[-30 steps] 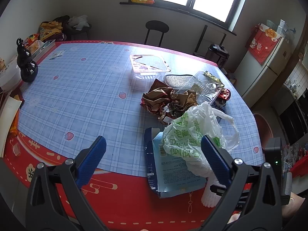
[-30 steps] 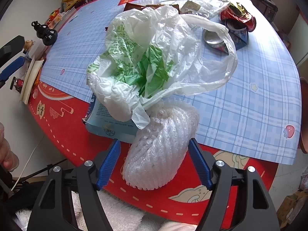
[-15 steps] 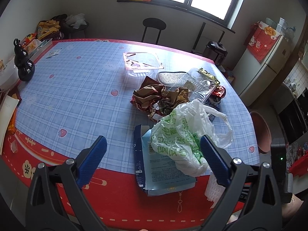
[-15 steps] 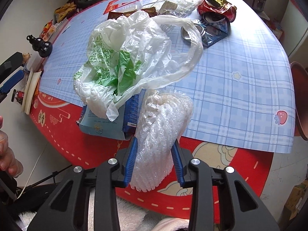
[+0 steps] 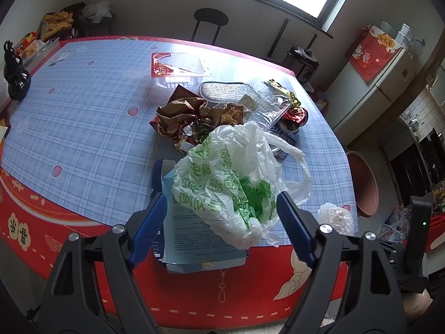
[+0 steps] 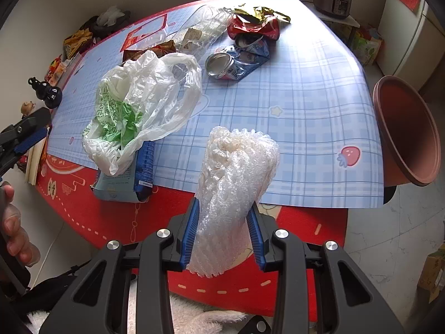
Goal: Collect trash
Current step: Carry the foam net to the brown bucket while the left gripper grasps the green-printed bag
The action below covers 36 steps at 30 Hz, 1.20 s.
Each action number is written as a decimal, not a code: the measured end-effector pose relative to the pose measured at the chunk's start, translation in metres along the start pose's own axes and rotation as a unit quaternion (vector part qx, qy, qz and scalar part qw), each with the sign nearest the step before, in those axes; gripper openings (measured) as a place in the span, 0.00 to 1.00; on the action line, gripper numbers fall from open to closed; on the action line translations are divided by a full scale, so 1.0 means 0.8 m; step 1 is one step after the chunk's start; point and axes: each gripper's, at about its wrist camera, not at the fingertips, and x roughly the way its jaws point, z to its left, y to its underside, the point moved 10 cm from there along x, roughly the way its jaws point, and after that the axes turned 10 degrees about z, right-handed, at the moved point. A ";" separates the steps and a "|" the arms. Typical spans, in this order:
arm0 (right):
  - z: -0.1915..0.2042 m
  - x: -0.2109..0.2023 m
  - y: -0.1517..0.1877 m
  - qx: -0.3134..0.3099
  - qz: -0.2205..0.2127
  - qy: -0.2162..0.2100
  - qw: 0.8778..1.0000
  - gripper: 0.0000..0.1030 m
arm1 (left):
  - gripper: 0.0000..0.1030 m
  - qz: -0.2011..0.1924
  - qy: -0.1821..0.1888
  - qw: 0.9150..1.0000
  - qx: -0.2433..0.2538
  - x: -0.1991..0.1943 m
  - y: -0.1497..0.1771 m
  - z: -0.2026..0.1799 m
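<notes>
A white plastic bag point(image 5: 230, 178) with green print lies crumpled on a light blue carton point(image 5: 192, 231) at the table's near edge. My left gripper point(image 5: 221, 228) hovers over it, its jaws closing on either side of the bag's near end, pads not touching it. My right gripper point(image 6: 224, 233) is shut on a white foam net sleeve point(image 6: 236, 172), held above the table edge to the right of the bag point(image 6: 139, 105). The foam sleeve point(image 5: 335, 217) also shows at the right in the left wrist view.
Further back lie crumpled brown paper point(image 5: 189, 117), a clear plastic tray point(image 5: 180, 66), a clear clamshell point(image 5: 264, 103), crushed cans point(image 6: 239, 61) and a red wrapper point(image 6: 256, 27). A brown basin point(image 6: 406, 130) stands off the table's right side. A black gourd figurine point(image 5: 15, 78) sits far left.
My right gripper shut on the foam sleeve, lifted it and carried it right, away from the bag. My left gripper moved in over the bag and narrowed its jaws.
</notes>
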 end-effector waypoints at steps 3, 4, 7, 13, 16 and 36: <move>-0.011 -0.016 -0.005 -0.002 -0.023 0.011 1.000 0.33 | 0.77 0.017 0.008 1.000 -0.015 0.023 0.003 -0.002; -0.016 -0.021 -0.006 -0.002 -0.030 0.016 0.999 0.33 | 0.77 0.024 0.009 0.999 -0.021 0.031 0.004 -0.001; -0.029 -0.035 -0.010 0.003 -0.052 0.031 0.998 0.33 | 0.77 0.050 0.017 0.998 -0.047 0.059 0.006 0.007; -0.041 -0.050 -0.016 0.018 -0.077 0.056 0.995 0.33 | 0.77 0.088 0.029 0.993 -0.078 0.097 0.003 0.023; -0.039 -0.048 -0.019 0.024 -0.075 0.063 0.995 0.33 | 0.77 0.116 0.051 0.988 -0.091 0.116 0.005 0.026; 0.021 -0.075 -0.044 0.057 -0.139 0.163 0.975 0.33 | 0.24 0.083 0.130 0.988 0.018 0.074 -0.050 0.039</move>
